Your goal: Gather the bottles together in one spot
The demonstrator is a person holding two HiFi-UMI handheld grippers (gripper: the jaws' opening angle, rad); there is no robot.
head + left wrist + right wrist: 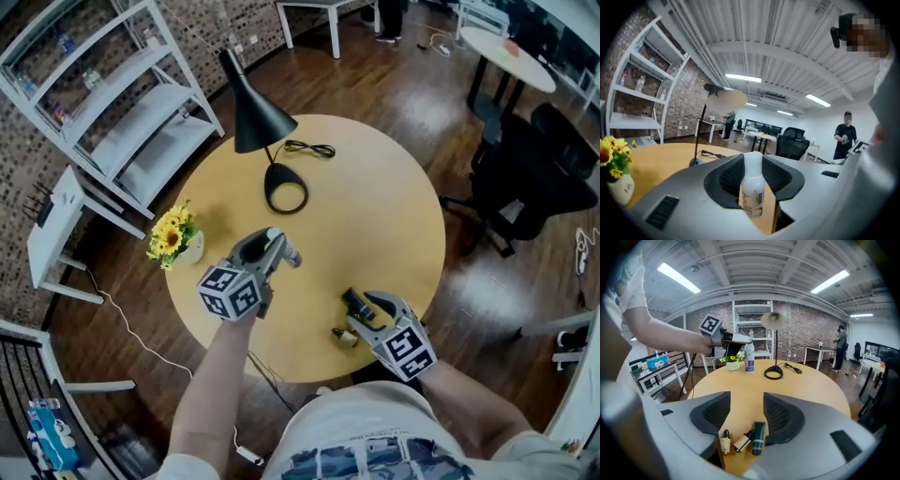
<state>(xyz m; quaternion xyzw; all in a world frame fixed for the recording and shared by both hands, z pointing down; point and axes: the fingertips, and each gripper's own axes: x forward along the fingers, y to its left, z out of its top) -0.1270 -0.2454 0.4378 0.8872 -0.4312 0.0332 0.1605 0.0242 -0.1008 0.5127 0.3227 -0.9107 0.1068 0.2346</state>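
Head view: a round yellow counter on a dark wooden floor. On its far side stand a black lamp and a coiled cable. A pot of sunflowers sits at the left edge, and a white shelf rack stands beyond the counter to the far left. The left gripper is over the middle of the counter, holding something pale that is hard to make out from above. The right gripper is at the near right edge, above a cluster of small bottles.

Left gripper view: a white bottle with a white cap and a printed label stands upright between the jaws, which are clamped against its sides. The lamp and the sunflowers are to the left beyond it. A person stands far off in the room.

Right gripper view: the jaws are spread wide and grasp nothing. On the counter just below them are three things close together: a small amber bottle standing upright, a second amber bottle lying on its side, and a dark tube lying beside it. Across the counter, the left gripper holds the white bottle upright near the sunflowers, well apart from this cluster.
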